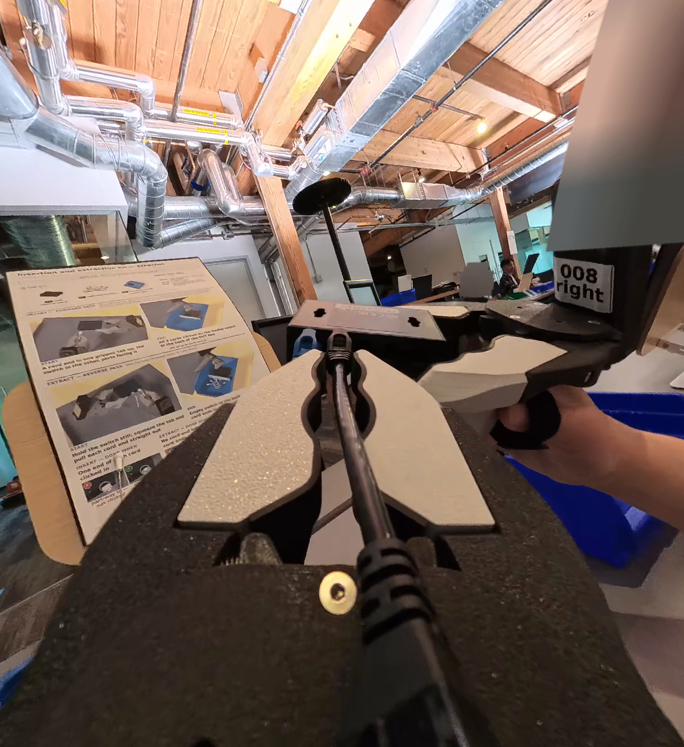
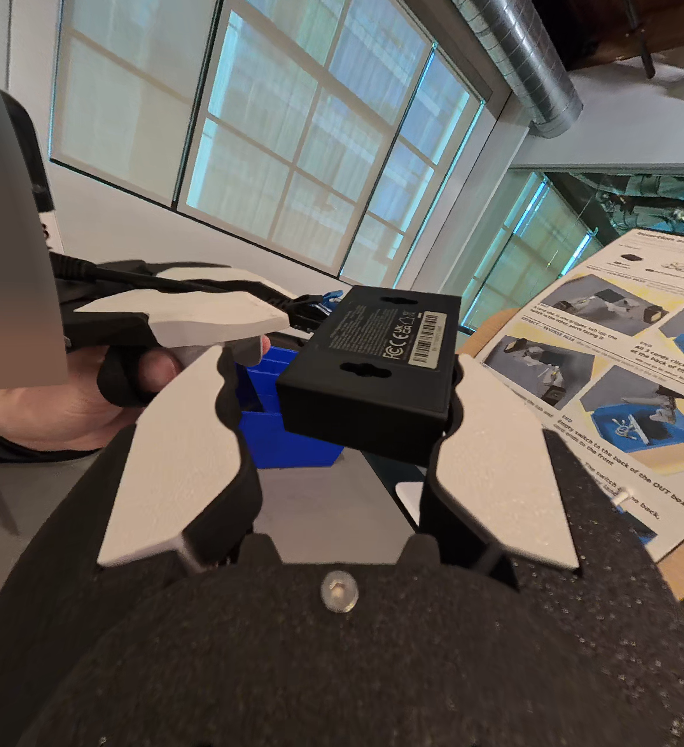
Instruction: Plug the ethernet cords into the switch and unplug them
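Left gripper (image 1: pixel 339 366) pinches a black ethernet cord (image 1: pixel 356 440), plug right at the switch (image 2: pixel 372 364), clamped underside-up in the right gripper (image 2: pixel 338 390). A blue-plugged cord (image 2: pixel 326 301) looks seated; more remain, I'd judge.

The switch (image 1: pixel 366 323) hides its ports and the black cord's plug (image 1: pixel 338 339) tip from both views

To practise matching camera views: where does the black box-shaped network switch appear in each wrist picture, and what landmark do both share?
Left wrist view: black box-shaped network switch, centre, just beyond the fingertips.
Right wrist view: switch, centre, clamped between the fingers.
Shared landmark: printed instruction sheet on cardboard.
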A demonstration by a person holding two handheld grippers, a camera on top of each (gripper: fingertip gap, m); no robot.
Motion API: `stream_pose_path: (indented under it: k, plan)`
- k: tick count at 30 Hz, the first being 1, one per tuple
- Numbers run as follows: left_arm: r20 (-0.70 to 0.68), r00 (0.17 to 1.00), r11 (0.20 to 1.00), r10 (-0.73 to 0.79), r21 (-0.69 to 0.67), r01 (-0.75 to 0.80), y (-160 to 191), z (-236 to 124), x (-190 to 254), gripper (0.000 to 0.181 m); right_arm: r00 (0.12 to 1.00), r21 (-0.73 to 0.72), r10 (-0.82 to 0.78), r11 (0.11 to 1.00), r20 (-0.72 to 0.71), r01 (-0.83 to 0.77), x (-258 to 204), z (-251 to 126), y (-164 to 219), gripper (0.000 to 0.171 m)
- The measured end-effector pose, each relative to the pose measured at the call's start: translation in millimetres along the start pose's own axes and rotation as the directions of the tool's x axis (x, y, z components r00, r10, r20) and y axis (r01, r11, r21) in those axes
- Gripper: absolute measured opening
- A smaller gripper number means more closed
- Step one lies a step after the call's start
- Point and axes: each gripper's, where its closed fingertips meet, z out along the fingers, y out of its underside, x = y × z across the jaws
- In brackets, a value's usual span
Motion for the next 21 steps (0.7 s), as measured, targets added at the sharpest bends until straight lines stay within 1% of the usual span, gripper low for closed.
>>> stream_pose_path:
  k: [2,6,9,12,15,18,21]
  plan:
    - [-0.010,1.000,1.000,-0.008,-0.001,0.008,-0.9,0.3,-0.4,0.011,1.000,0.020,0.005,1.000,-0.001,-0.005,-0.5,0.1,-4.9,0.100]
    - [-0.037,0.999,1.000,-0.026,0.010,0.026,-3.8,0.0,1.8,0.011,0.998,0.081,-0.048,0.995,-0.033,0.051,-1.9,-2.4,-11.4,0.100]
    - [-0.067,0.997,0.999,-0.039,0.028,0.041,-5.5,-0.3,3.6,0.011,0.997,0.125,-0.059,0.990,-0.039,0.064,-3.7,-4.9,-17.0,0.102]
    - [-0.075,0.996,0.998,-0.040,0.040,0.043,-5.7,-0.9,1.9,0.011,0.998,0.092,-0.062,0.994,-0.007,0.062,-7.9,-3.1,-14.8,0.109]
    - [-0.085,0.995,0.997,-0.044,0.054,0.048,-7.8,-1.8,2.4,0.011,0.996,0.090,-0.087,0.992,0.010,0.086,-12.1,-3.5,-17.0,0.115]
    - [-0.097,0.995,0.998,-0.005,0.061,0.011,-9.8,-2.2,7.2,0.011,0.991,0.087,-0.134,0.987,-0.008,0.134,-11.7,-5.3,-18.1,0.114]
    - [-0.095,0.995,0.998,0.002,0.062,0.004,-9.5,-2.3,7.5,0.011,0.992,0.080,-0.127,0.989,0.000,0.126,-12.3,-5.5,-18.0,0.114]
